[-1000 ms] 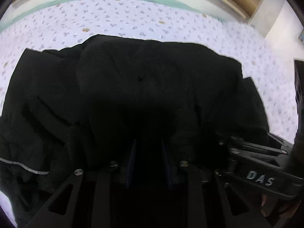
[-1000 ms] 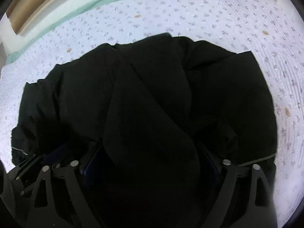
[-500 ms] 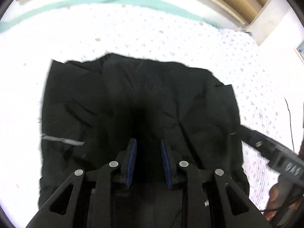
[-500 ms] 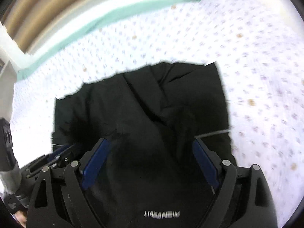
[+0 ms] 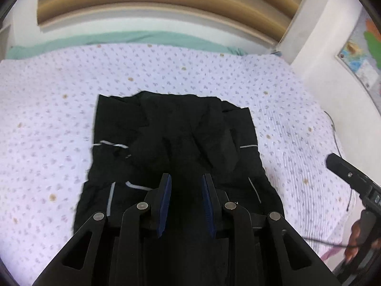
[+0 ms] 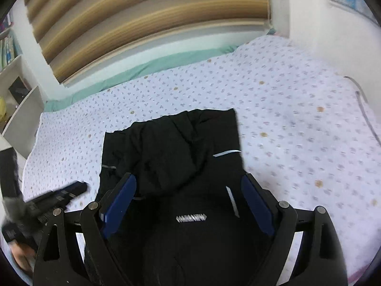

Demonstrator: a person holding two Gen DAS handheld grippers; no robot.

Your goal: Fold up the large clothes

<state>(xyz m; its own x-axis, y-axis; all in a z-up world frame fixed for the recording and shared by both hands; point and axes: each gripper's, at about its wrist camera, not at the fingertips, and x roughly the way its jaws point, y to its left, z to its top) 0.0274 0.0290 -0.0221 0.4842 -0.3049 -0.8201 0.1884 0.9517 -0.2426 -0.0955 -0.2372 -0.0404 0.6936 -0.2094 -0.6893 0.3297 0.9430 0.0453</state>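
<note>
The dotted bedspread (image 5: 59, 109) fills the view, green sheet (image 5: 142, 38) at its far edge. In the middle of it lies the black jacket (image 5: 176, 138), folded and rumpled, grey stripes showing. Above its near end, the right gripper (image 6: 188, 188) gapes wide, holding nothing; the left gripper (image 5: 185, 178) is parted narrowly, empty too.

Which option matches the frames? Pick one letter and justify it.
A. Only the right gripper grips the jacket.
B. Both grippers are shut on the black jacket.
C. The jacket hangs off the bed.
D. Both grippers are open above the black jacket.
D: the left gripper and right gripper both show gaps between their blue pads, with the black jacket lying loose on the dotted bedspread.
</note>
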